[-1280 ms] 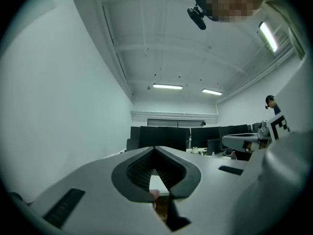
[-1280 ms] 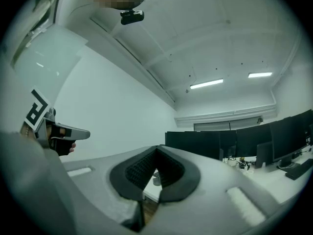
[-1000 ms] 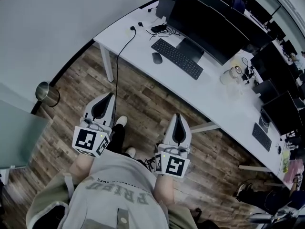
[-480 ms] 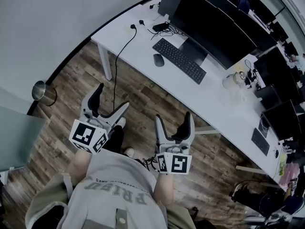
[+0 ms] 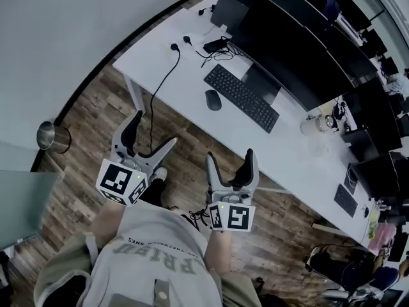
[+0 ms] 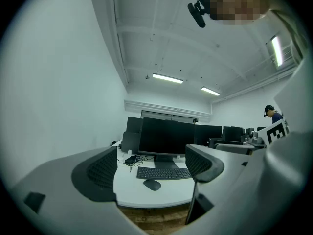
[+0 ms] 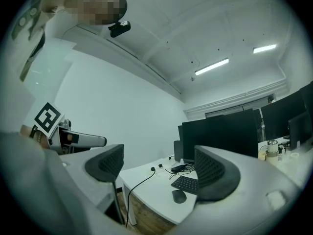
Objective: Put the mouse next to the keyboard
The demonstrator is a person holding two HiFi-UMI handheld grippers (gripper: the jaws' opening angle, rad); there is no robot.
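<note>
- Both of your tongs, the left gripper (image 5: 153, 130) and the right gripper (image 5: 230, 155), have just been opening: a second ago each pair of jaws was pressed together, and now they stand spread wide with nothing between them.
- You hold them side by side over the wood floor (image 5: 192, 139), low in the head view, short of the white desk (image 5: 160, 62).
- Your mouse (image 5: 213, 100) lies on that desk above centre, just beside the keyboard (image 5: 241, 98) at its left end, with a narrow gap between them; neither has moved on the desk.
- Compared with a second ago, the desk fills more of the head view, and the metal bin (image 5: 51, 137) has slid towards the left edge.
</note>
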